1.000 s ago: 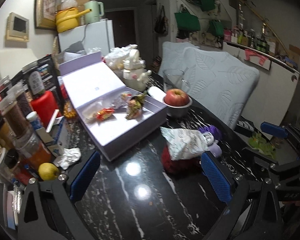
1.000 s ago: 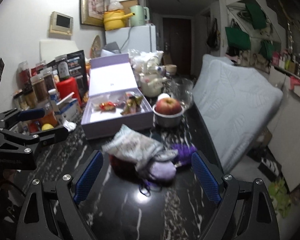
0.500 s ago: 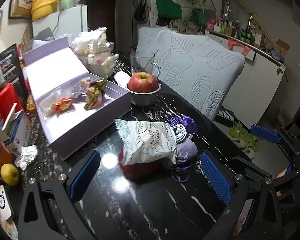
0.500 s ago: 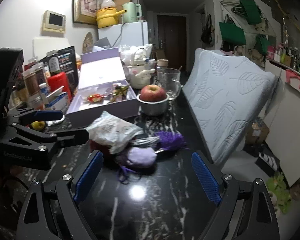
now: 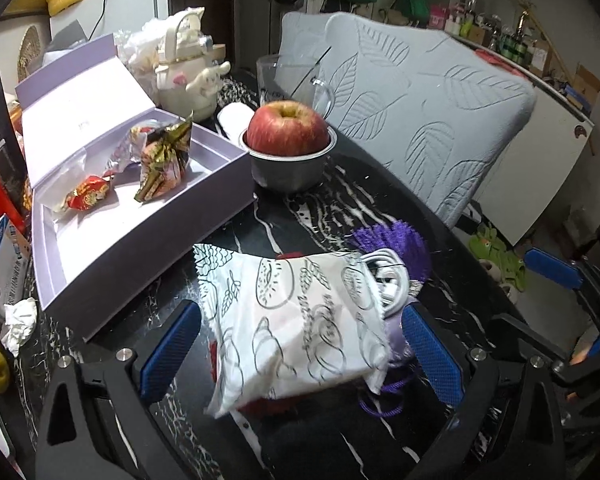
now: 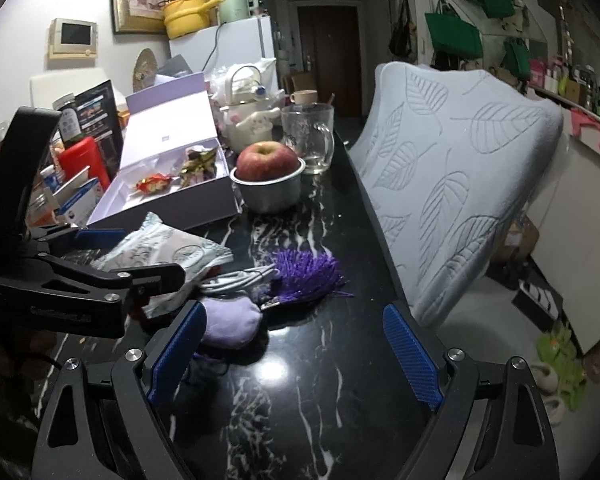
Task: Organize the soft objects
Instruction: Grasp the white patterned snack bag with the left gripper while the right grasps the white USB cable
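Both tools, left [image 5: 300, 356] and right [image 6: 292, 356], are spread and empty; we have sorted nothing, the white printed pouch [image 5: 296, 320] waits beside the lilac box [image 5: 140, 248].

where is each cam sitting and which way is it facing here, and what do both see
Left wrist: on the left gripper, angled down over the patterned white pouch between its open blue pads; the right gripper's pad shows at right.
Right wrist: on the right gripper, facing along the black marble table toward the far door; the left gripper shows at left.
Shared: pouch, purple tassel, apple, lilac box.
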